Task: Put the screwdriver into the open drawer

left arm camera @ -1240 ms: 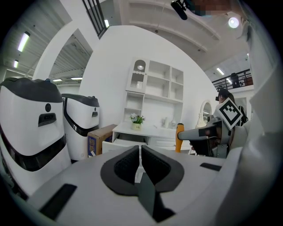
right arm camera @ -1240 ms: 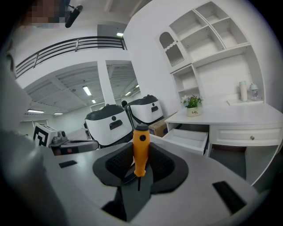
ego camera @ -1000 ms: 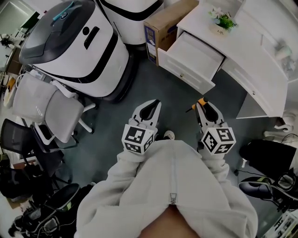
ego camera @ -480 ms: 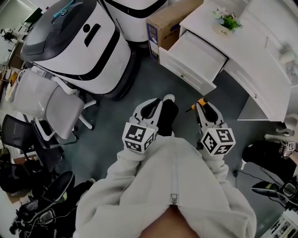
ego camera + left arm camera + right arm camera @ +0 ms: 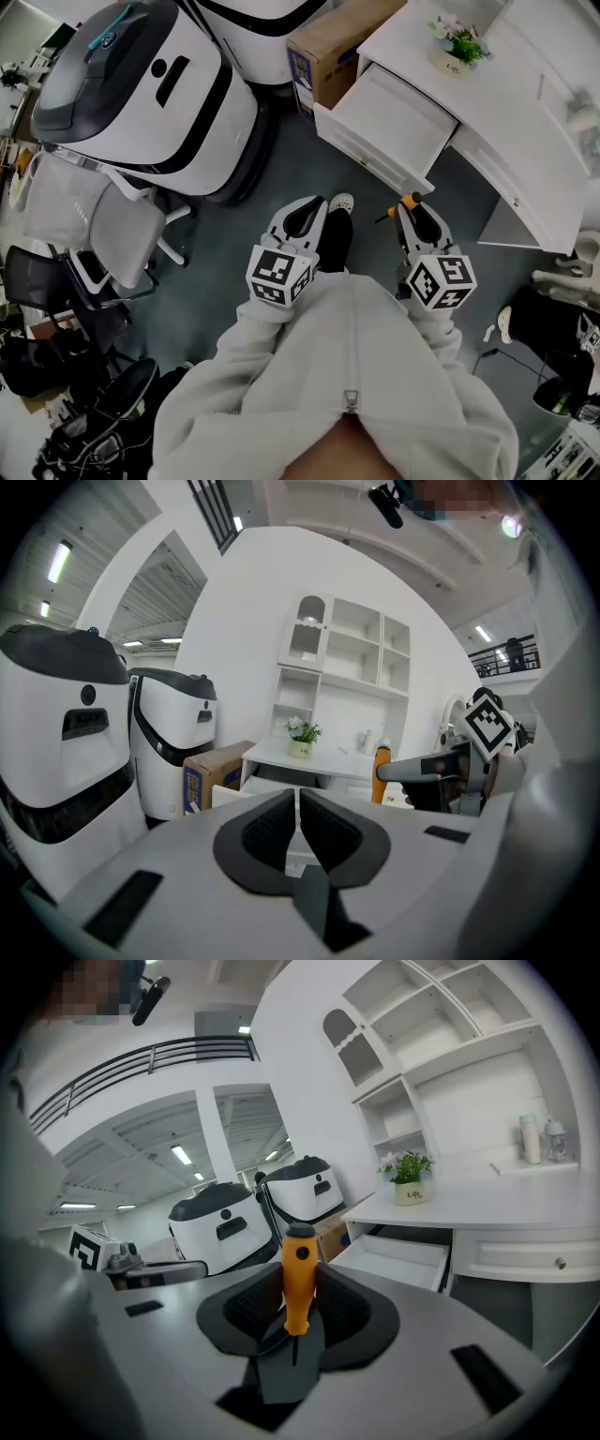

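Two grippers held side by side ahead of us, facing white table [image 5: 511,89].
- Right gripper [image 5: 412,211]: jaws clamped on orange handle of screwdriver [image 5: 298,1274]. Handle upright, shaft trailing below. We judge it firm carry grip.
- Left gripper [image 5: 297,822]: jaws closed, nothing between, idle.
- Open drawer [image 5: 394,117]: pulled out from table, interior looks bare, well ahead of screwdriver, ready to receive it.
- Versus one second earlier: drawer and table nearer in head view, our shoe [image 5: 341,202] now forward between grippers, grip unchanged.
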A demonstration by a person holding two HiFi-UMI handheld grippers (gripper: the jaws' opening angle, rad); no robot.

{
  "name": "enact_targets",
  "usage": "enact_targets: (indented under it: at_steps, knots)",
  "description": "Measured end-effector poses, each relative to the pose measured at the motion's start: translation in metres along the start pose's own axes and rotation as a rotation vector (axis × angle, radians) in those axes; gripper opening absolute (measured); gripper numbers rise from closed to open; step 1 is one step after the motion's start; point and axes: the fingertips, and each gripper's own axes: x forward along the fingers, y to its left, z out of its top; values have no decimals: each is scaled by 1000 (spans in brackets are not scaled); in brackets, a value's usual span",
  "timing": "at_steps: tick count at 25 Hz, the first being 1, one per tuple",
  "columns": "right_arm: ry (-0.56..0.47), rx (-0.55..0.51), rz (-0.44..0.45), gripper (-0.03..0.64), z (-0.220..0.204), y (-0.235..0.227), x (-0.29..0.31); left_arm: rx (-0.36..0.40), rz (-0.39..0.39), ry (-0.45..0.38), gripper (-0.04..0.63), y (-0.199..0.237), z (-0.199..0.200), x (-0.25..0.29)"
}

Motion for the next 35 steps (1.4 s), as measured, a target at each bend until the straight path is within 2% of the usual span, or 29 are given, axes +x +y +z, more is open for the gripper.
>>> enact_targets:
  at_steps: [15,35]
  knots:
    - [23,-15,-17,126,65,-41,77,-23,-12,3,31,50,46,90]
    - [52,50,-130,126,104,-114,156,-18,-102,78,31,98,75,200]
